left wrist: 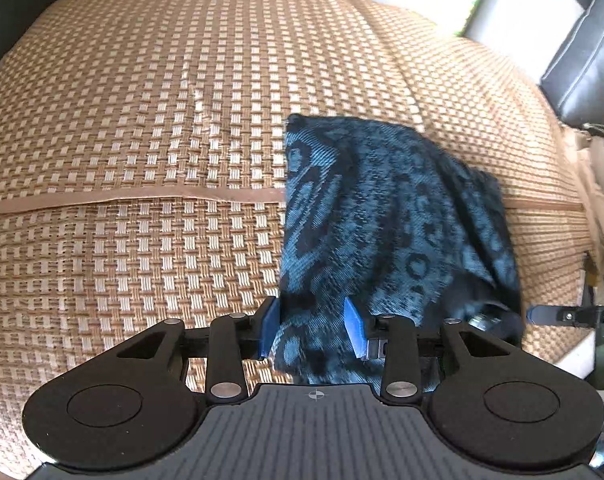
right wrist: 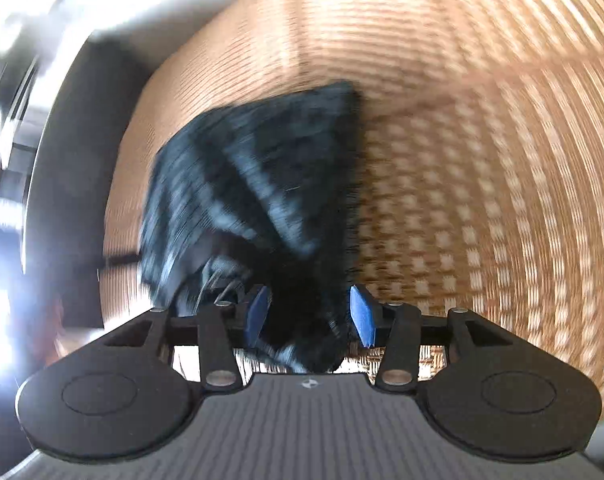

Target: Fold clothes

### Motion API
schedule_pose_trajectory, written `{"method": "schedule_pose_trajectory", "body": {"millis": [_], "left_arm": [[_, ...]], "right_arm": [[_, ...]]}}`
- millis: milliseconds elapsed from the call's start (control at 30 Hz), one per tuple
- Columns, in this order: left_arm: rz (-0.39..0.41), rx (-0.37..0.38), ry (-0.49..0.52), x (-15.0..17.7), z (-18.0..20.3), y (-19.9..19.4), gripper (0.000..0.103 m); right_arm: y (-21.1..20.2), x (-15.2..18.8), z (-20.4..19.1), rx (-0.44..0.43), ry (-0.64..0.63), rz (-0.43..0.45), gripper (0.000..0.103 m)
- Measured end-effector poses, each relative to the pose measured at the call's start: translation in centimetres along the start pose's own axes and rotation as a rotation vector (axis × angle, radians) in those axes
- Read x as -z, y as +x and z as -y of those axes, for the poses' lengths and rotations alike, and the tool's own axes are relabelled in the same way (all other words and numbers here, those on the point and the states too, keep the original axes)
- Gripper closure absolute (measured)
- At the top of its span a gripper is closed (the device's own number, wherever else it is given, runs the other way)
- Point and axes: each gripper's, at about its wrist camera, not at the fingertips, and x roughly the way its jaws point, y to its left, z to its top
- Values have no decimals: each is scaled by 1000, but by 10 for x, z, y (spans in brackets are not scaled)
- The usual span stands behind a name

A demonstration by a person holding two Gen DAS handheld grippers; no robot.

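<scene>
Blue-black cloth [left wrist: 381, 216] on woven mat [left wrist: 142, 120]

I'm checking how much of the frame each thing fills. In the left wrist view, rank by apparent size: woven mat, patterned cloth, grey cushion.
1. Woven mat
2. Patterned cloth
3. Grey cushion, partly cut off, farther away

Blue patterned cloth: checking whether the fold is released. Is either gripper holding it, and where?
Neither, apparently: the cloth lies loose between the open jaws of left gripper and right gripper.

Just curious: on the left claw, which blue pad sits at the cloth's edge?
The picture-left pad; the other pad has patterned cloth on both sides.
</scene>
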Motion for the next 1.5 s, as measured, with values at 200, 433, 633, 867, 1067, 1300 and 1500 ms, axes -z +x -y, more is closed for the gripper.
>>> {"method": "schedule_pose_trajectory", "body": {"millis": [200,433,633,867,1067,1300,1500], "left_arm": [[-41,-16,-1,2,2,15,100],[-38,-103,65,8,-8,7,103],[-69,-126,144,6,2,10,76],[-78,-82,145,5,23,-28,64],[-130,-65,175,28,55,-21,55],[-136,-125,172,43,68,-5,50],[-146,-177,144,48,63,7,98]], "right_arm": [[22,16,11,-49,187,-18,87],[8,29,-16,-10,-43,-18,99],[19,29,-10,77,-20,-36,94],[-8,30,-56,54,-111,99,70],[17,31,-90,46,-246,23,66],[19,39,-97,101,-318,-24,62],[29,44,-93,123,-360,-78,62]]}}
